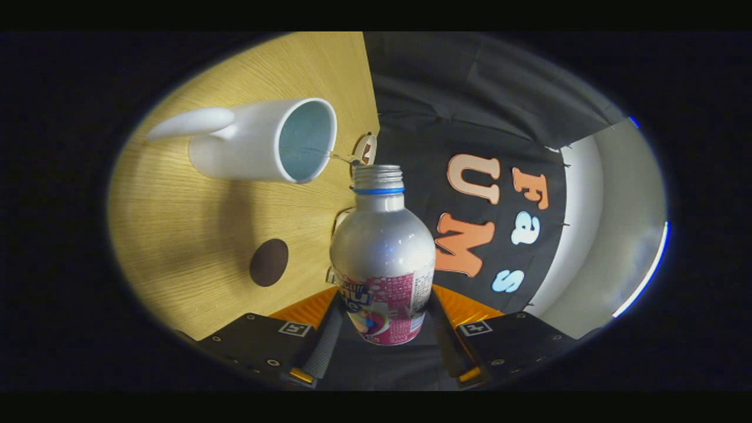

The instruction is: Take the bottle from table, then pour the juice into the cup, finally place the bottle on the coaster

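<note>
Rolled hard sideways, gripper (pixel 383 329) clamped on the bottle (pixel 382 258) between both fingers. Uncapped mouth pointing just ahead at the cup (pixel 264 141), thin stream running over its rim. Coaster (pixel 268 262) off beside the fingers on the table (pixel 194 235).

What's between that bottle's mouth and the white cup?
In the gripper view, a thin stream of liquid runs from the bottle, clamped in the gripper, into the cup.

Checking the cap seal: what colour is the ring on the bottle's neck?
Blue ring on the capless silver bottle, gripper view.
</note>
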### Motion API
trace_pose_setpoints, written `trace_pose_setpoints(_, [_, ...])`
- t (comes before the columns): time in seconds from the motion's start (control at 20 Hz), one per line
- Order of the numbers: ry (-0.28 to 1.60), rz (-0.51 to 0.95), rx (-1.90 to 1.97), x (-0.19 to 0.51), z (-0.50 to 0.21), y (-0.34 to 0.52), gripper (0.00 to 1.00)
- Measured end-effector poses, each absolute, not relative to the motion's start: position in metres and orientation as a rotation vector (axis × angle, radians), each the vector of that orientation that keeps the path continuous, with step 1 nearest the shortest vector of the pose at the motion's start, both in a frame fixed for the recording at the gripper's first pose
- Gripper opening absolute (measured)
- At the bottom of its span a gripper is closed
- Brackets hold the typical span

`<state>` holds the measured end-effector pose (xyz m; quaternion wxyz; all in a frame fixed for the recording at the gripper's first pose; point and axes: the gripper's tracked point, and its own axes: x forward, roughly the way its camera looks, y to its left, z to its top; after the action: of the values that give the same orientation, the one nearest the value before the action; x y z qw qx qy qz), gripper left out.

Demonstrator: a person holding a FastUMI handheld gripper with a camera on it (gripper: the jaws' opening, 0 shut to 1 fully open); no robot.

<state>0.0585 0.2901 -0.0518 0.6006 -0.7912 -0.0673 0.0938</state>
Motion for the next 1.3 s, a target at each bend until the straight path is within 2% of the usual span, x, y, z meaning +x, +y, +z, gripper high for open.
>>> trace_pose_setpoints(1.3, [-0.162, 0.237, -1.907, 0.0574, -0.0565, 0.2987, 0.75])
